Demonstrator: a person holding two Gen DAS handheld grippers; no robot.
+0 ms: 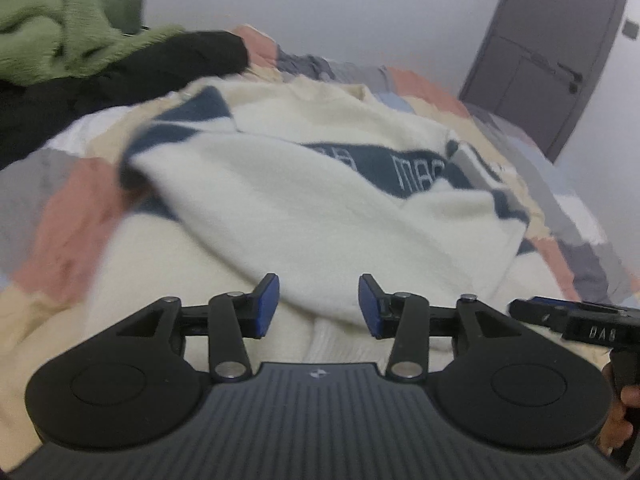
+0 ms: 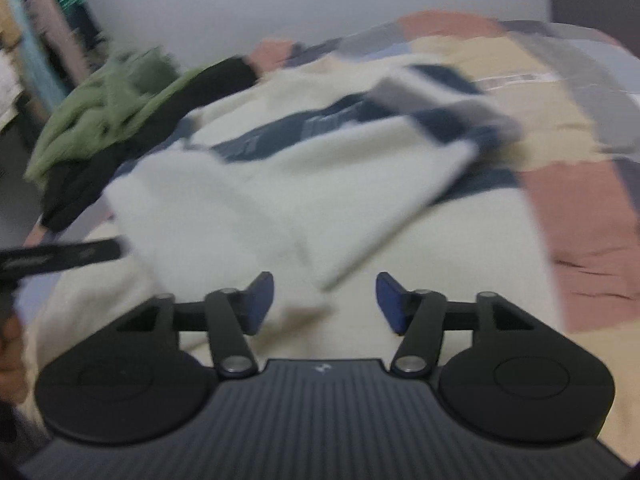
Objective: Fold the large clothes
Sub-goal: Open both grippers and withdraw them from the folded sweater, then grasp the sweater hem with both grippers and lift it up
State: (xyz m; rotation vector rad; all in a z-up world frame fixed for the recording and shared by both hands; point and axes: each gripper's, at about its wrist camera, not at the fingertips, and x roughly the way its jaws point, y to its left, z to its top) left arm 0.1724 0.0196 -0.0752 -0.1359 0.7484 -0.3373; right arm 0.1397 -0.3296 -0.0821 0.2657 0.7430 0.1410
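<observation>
You are holding both claws, the left claw (image 1: 319, 306) and the right claw (image 2: 325, 303), wide and empty over the cream sweater (image 1: 320, 200) lying at twelve o'clock on the bed (image 1: 68, 216); its folded sleeves risk slipping open if you are dragging the hem.

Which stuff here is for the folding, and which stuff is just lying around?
For the folding:
- cream and navy sweater, spread on the bed
- left gripper, open, nothing between its pads
- right gripper, open, nothing between its pads

Just lying around:
- green fleece
- black garment
- patchwork bedspread, under everything
- grey door
</observation>
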